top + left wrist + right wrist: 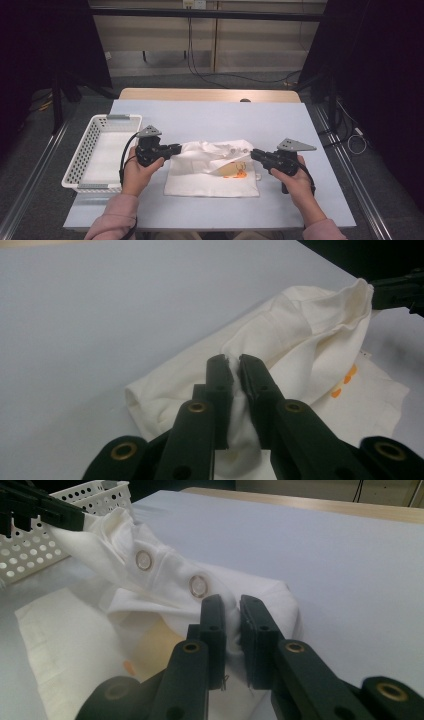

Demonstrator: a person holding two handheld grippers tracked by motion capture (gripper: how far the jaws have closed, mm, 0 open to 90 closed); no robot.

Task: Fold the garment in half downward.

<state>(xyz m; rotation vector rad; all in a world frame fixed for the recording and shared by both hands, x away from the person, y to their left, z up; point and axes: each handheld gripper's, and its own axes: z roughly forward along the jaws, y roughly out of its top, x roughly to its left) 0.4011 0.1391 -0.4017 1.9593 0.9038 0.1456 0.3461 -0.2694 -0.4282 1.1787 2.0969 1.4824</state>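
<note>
Both tools are pinched shut on cloth: the left tool [176,149] grips the white garment [212,167] at its 9 o'clock end, the right tool [254,154] at its 3 o'clock end. The garment lies at the middle of the desk [210,117], a white basket [82,150] just beside it at 9 o'clock. To fold well, I'd lift both ends level, keep the held edge taut, and lay it squarely. Its long axis runs from 9 to 3 o'clock, snap buttons [170,572] facing up
</note>
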